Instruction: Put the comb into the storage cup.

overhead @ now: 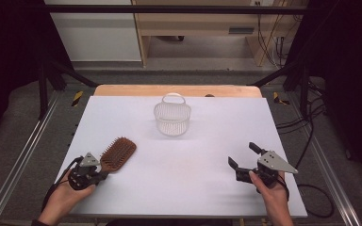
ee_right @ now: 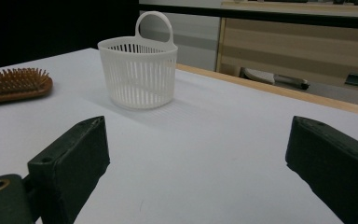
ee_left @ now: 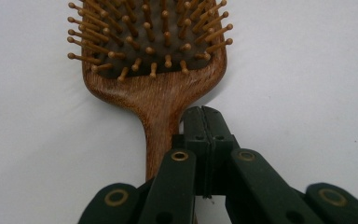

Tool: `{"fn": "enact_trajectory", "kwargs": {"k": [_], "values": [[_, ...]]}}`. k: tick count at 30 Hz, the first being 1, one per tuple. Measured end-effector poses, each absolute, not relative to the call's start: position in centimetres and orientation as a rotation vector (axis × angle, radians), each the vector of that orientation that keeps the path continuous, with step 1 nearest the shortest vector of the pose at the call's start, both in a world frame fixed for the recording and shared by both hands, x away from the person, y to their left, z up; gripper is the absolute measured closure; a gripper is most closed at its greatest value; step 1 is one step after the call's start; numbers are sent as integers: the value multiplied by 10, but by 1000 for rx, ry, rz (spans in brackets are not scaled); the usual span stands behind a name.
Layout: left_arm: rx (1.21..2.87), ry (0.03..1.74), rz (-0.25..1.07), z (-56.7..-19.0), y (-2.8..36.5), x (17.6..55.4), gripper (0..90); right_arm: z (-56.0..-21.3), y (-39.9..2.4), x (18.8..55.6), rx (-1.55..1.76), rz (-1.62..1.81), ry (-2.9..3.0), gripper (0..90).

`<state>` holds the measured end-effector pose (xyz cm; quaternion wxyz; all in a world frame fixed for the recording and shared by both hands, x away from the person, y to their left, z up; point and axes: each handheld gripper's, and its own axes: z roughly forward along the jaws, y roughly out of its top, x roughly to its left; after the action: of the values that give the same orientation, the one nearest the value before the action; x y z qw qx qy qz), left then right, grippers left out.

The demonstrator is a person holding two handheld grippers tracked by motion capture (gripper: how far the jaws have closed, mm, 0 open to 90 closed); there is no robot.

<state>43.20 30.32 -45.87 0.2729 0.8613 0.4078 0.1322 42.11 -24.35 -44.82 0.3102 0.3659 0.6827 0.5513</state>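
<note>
— Since the hairbrush (ee_left: 156, 88) lies bristles up, is the left gripper (ee_left: 203, 116) clamped on its handle?

— No. Its jaws are pressed flat against each other with nothing between them, just to the right of the handle, which runs back under the gripper's left link. The hand rests low on the table (overhead: 188, 155), pointing along the brush.

— And the right gripper (ee_right: 198, 140)?

— Jaws spread wide and empty, held level just above the table. The white basket (ee_right: 137, 77) stands ahead and slightly left of it, probably where the brush is meant to go.
</note>
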Motion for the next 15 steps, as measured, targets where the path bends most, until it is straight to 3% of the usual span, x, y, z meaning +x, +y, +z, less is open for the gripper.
{"fn": "enact_trajectory", "kwargs": {"k": [9, 15], "values": [[2321, 1080, 370, -452, 304, 431, 894, -448, -243, 421, 967, 1457, 1804, 62], [2320, 1058, 447, -430, 306, 427, 760, -448, -244, 421, 973, 1459, 1801, 62]]}}
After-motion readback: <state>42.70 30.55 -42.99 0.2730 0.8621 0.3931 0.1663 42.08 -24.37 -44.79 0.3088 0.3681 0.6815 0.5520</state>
